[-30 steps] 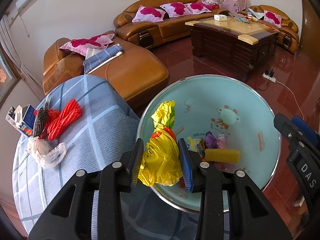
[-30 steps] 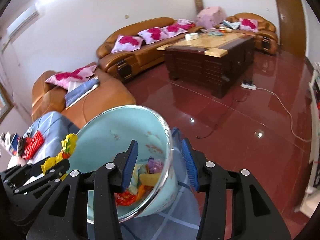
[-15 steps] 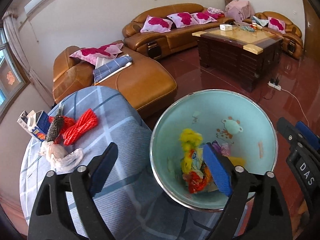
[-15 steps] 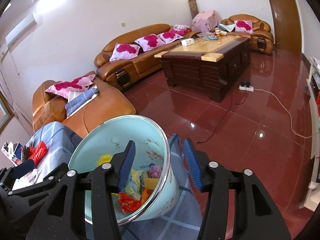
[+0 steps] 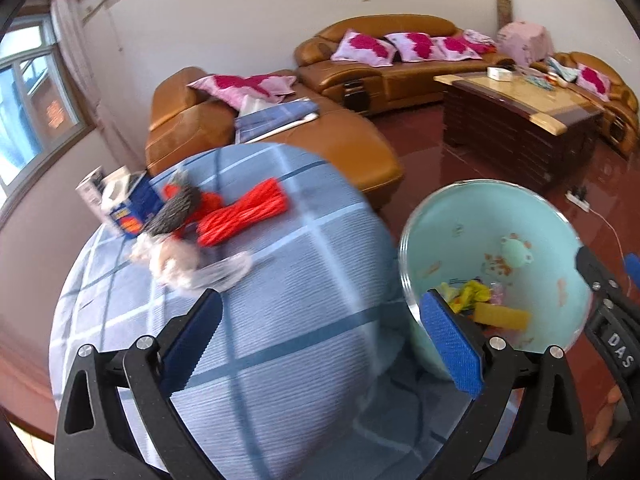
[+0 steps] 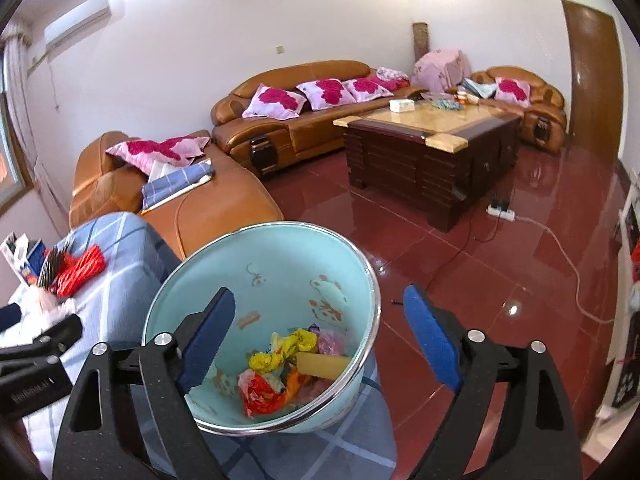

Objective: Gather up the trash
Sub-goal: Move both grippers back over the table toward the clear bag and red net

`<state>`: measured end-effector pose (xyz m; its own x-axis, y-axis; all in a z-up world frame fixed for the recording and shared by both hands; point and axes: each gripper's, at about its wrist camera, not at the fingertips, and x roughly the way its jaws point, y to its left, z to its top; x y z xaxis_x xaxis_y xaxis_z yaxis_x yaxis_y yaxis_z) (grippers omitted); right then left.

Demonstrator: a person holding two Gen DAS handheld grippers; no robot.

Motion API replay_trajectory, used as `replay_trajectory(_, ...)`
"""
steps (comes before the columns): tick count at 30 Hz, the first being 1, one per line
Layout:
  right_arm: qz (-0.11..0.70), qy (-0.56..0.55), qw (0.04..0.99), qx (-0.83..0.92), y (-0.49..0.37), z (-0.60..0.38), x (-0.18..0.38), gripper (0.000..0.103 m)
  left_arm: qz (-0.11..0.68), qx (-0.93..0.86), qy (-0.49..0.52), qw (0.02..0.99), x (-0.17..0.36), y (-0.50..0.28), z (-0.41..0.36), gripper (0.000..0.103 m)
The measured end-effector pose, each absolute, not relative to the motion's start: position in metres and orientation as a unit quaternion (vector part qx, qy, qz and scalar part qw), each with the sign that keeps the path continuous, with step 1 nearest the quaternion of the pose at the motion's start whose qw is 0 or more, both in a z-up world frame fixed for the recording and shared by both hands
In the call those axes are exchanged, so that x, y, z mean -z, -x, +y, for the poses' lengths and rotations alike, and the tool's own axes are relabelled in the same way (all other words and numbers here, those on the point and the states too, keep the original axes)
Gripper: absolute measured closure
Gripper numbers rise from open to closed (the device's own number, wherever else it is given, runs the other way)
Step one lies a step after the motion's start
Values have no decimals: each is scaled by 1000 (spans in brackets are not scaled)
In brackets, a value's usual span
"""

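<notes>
1. Step in hand: a drop-off looked finished. The left gripper (image 5: 320,342) had just been opening and stood with its jaws wide apart, nothing between them, over the checked tablecloth (image 5: 280,320). The yellow bag (image 6: 280,350) lay in the basin (image 6: 352,264) with other scraps.
2. The right gripper (image 6: 318,338) had also just been opening. Its jaws stood apart astride the basin's near rim, the left pad inside and the right pad outside; neither appeared to press the wall.
3. Trash left on the table: a clear plastic bag (image 5: 188,266), a red bundle (image 5: 244,212), a grey tuft (image 5: 174,210) and a small blue box (image 5: 128,208), clustered near the far-left edge.
4. Next move, as judged: swing the left gripper up-left to the clear bag, the nearest piece, and close low on its crumpled bulk.
5. Room: bare cloth lay between gripper and pile. The basin sat near the table's right edge, above red floor (image 6: 500,280); a nudge there could tip it.
</notes>
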<state>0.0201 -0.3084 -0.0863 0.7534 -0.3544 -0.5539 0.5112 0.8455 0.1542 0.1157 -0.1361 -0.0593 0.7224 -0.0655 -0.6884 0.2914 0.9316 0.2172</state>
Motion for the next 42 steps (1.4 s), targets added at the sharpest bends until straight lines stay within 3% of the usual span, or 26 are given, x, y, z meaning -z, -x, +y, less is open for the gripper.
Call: replay_trajectory(42,276,-45,954,107,-88,-154,58,16,415,-15,-47,908,81,-167,38,6)
